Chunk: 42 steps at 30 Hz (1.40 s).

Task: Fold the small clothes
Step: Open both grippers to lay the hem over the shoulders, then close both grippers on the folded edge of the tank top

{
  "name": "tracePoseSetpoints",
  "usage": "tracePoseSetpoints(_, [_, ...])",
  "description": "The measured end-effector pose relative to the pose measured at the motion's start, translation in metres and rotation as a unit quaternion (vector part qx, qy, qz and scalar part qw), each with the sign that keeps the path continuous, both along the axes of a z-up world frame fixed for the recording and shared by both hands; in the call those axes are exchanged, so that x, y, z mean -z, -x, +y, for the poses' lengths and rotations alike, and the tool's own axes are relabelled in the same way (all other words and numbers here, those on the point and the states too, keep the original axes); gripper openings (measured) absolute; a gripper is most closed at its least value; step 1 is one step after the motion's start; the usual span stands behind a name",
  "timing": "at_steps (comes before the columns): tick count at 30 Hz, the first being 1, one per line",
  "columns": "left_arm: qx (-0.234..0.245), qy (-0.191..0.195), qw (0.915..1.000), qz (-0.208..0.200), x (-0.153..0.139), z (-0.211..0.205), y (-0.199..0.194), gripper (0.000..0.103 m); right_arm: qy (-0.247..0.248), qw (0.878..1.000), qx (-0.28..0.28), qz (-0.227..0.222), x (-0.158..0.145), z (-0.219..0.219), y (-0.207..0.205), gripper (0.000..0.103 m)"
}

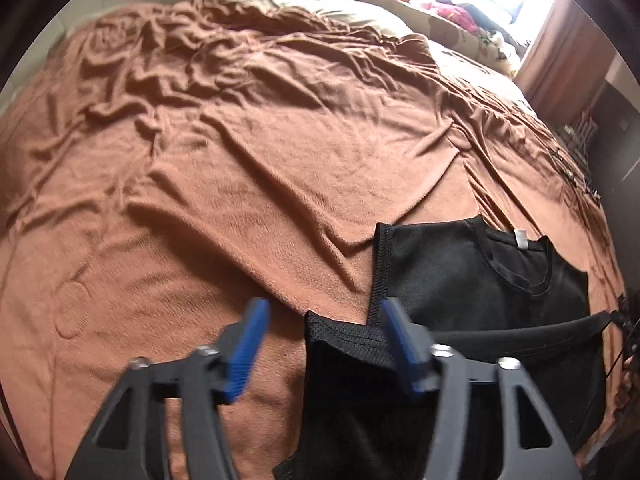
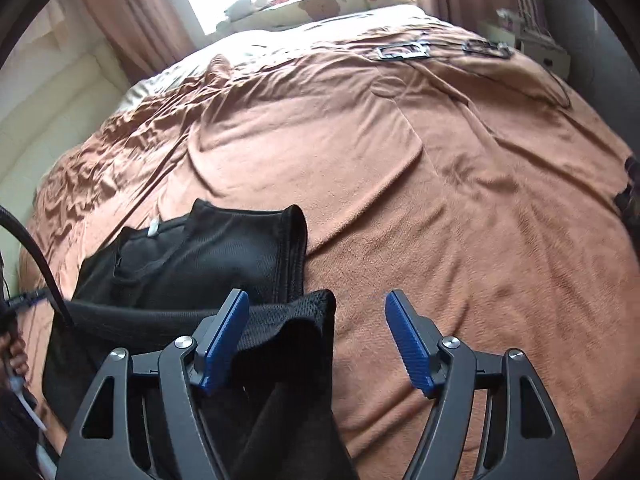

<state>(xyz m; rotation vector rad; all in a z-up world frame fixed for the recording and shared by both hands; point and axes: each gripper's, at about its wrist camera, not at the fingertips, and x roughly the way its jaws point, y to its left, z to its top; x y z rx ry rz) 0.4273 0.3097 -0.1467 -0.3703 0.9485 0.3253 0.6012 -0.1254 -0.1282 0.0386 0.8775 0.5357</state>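
Both claws, left (image 1: 324, 316) and right (image 2: 316, 312), gape apart over the half-folded black shirt (image 1: 480, 280) on the bed's brown blanket (image 1: 240, 160), gripping nothing.

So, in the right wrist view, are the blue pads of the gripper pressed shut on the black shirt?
No, the right gripper stands open: its blue pads are wide apart, with the black shirt loose beside them.
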Motion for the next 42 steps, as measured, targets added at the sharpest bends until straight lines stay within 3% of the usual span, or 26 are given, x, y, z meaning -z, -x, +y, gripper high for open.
tracePoseSetpoints(8, [0.067, -0.007, 0.997, 0.038, 0.008, -0.011, 0.004, 0.077, 0.036, 0.999, -0.039, 0.009, 0.001, -0.003, 0.007, 0.069])
tracePoseSetpoints(19, [0.112, -0.067, 0.9845, 0.117, 0.044, -0.021, -0.003, 0.077, 0.123, 0.989, -0.082, 0.024, 0.021, 0.025, -0.006, 0.069])
tracePoseSetpoints(28, [0.114, -0.092, 0.9827, 0.113, 0.047, -0.014, -0.036, 0.08, 0.144, 0.987, -0.076, 0.006, 0.026, 0.047, -0.031, 0.069])
tracePoseSetpoints(35, [0.083, -0.104, 0.9853, 0.107, 0.048, -0.002, -0.065, 0.08, 0.133, 0.99, -0.036, -0.007, 0.029, 0.057, -0.053, 0.067])
tracePoseSetpoints(37, [0.071, -0.104, 0.987, 0.101, 0.046, 0.002, -0.068, 0.075, 0.121, 0.992, -0.018, -0.009, 0.029, 0.055, -0.057, 0.061])
tracePoseSetpoints(39, [0.062, -0.093, 0.9898, 0.088, 0.04, 0.006, -0.067, 0.063, 0.112, 0.994, -0.014, -0.009, 0.028, 0.054, -0.057, 0.055])
tracePoseSetpoints(42, [0.068, -0.061, 0.9937, 0.064, 0.031, 0.01, -0.061, 0.061, 0.1, 0.995, -0.023, -0.006, 0.028, 0.051, -0.05, 0.055])
